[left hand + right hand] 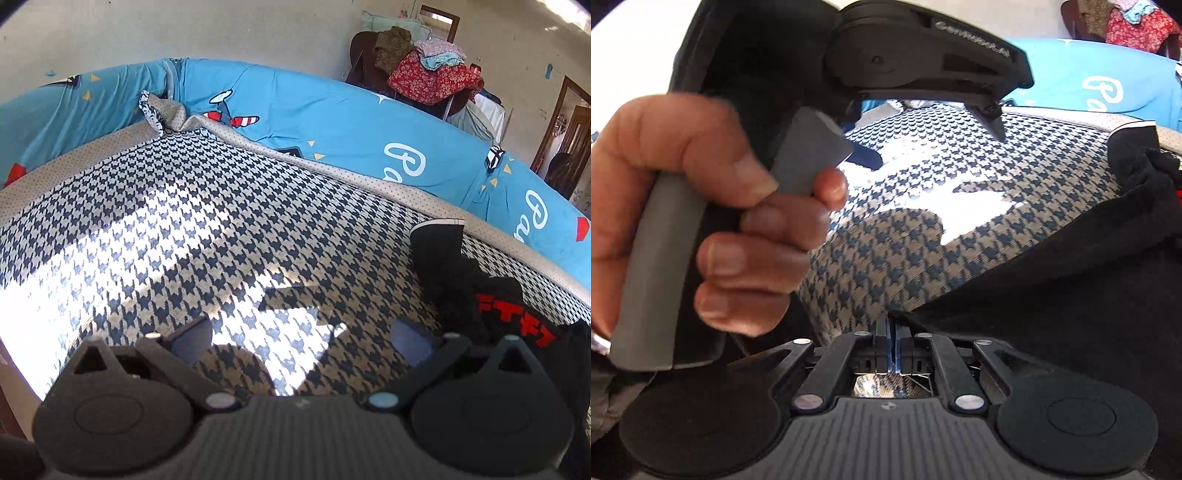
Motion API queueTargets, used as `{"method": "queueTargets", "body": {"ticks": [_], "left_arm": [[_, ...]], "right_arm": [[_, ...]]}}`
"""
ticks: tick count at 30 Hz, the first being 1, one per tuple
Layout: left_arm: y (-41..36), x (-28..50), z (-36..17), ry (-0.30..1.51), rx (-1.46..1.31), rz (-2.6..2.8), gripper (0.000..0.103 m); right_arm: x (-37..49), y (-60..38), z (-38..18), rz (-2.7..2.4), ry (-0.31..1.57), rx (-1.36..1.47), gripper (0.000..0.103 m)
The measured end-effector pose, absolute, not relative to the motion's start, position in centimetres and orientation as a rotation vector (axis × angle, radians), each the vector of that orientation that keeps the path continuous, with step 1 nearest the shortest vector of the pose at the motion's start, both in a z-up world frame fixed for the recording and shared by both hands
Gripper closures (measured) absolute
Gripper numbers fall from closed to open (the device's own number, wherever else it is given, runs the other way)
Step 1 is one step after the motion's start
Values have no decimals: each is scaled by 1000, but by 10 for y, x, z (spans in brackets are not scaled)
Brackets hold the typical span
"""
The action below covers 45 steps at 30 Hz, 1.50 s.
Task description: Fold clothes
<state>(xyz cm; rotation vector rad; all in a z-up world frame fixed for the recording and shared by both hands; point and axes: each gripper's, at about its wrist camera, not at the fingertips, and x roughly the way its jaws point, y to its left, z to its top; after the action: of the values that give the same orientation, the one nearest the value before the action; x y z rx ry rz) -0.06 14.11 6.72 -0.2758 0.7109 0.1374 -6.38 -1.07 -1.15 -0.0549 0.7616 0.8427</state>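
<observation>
A big bed with a blue-and-cream houndstooth cover [207, 229] fills both views, with one bright sun patch on it. One long sky-blue cartoon-print quilt [332, 122] curls along the bed's far edge, from 9 o'clock to 3 o'clock. Behind it, at 1 o'clock, one dark wooden chair [364, 55] holds a pile of flowery red and pink clothes [432, 70].

One black cloth garment with red letters [472, 291] lies on the bed at 3 o'clock in the left wrist view. In the right wrist view it spreads from 2 o'clock down to 5 o'clock.

The left gripper [301, 341] has its fingers wide apart over bare cover. A person's hand [701, 206] wraps its grey handle at 9 o'clock, blocking much of the right wrist view.

The right gripper [894, 343] has its fingers pressed together on the black garment's edge.
</observation>
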Motion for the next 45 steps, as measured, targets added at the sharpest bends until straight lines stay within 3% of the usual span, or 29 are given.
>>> {"method": "queueTargets", "body": {"ticks": [6, 12, 14, 21, 25, 35, 45], "left_arm": [[137, 0, 63, 716, -250, 160, 0], [102, -2, 60, 701, -139, 69, 0], [88, -3, 58, 704, -105, 26, 0], [44, -4, 41, 744, -24, -114, 0], [33, -4, 31, 778, -17, -151, 0], [17, -6, 14, 843, -55, -254, 0], [8, -5, 5, 881, -42, -279, 0]], "right_arm": [[-77, -15, -17, 875, 781, -43, 98], [-89, -34, -9, 860, 767, -18, 88], [-96, -43, -6, 855, 760, -17, 79], [-106, -99, -4, 670, 746, 30, 76], [-118, -130, 0, 556, 716, 30, 69], [-148, -184, 7, 314, 691, -65, 68], [-151, -180, -1, 189, 664, -299, 68]]}}
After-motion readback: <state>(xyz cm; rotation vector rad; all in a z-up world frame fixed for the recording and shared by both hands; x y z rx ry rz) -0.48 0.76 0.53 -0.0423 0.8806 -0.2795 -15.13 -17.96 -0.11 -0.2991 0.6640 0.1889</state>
